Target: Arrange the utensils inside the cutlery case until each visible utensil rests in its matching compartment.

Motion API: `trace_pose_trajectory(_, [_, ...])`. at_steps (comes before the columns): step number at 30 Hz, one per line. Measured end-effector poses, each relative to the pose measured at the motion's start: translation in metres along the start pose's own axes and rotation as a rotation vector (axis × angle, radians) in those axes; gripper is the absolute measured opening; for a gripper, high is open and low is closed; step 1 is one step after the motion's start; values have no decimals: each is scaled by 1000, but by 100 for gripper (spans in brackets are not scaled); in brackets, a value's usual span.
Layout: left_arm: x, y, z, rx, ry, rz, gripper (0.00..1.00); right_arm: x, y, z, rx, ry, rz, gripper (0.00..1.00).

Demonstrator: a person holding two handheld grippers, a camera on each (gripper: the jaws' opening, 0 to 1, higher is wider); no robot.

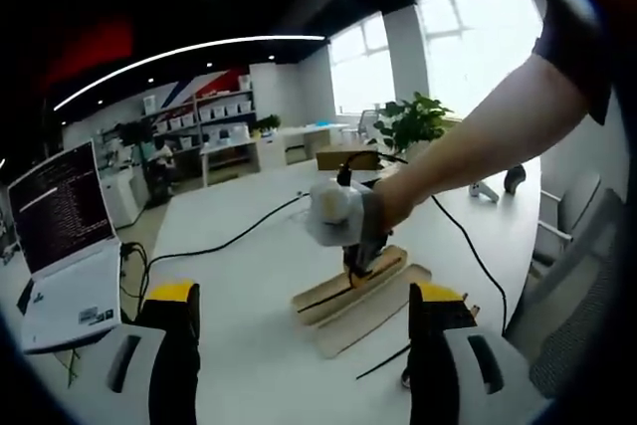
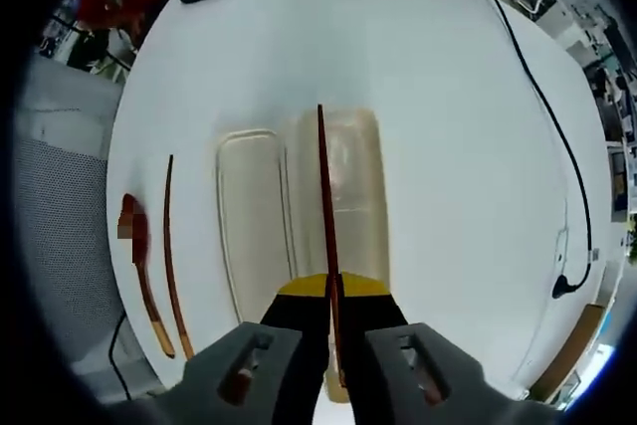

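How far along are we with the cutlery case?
Early. Done: nothing visibly rests in the cutlery case yet. In hand: the right tongs are shut on one chopstick, held over the case. Left: the second chopstick and a spoon lie on the table beside it. The left tongs are open.

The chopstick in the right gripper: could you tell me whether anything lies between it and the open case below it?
Nothing visible does. The right gripper holds the chopstick directly over the case, whose open tray looks bare. The lid, the other chopstick and the spoon lie off to one side on the table.
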State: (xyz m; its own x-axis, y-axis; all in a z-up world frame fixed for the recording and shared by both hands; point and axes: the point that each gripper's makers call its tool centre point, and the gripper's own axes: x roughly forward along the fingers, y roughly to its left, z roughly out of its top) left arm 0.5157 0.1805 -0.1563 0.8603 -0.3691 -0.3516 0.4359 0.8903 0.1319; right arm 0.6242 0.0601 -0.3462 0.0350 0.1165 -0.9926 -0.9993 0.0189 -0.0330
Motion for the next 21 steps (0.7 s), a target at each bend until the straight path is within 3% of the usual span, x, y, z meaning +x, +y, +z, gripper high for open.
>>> trace_pose_trajectory(14, [1, -1, -1, -7, 4, -3, 89, 13, -4, -8, 4, 6, 18, 0])
trace_pose_trajectory(19, [2, -1, 0, -6, 5, -3, 89, 11, -2, -6, -19, -30, 49, 0])
trace_pose_trajectory(21, [2, -1, 0, -8, 5, -3, 89, 8, -4, -3, -7, -60, 26, 2])
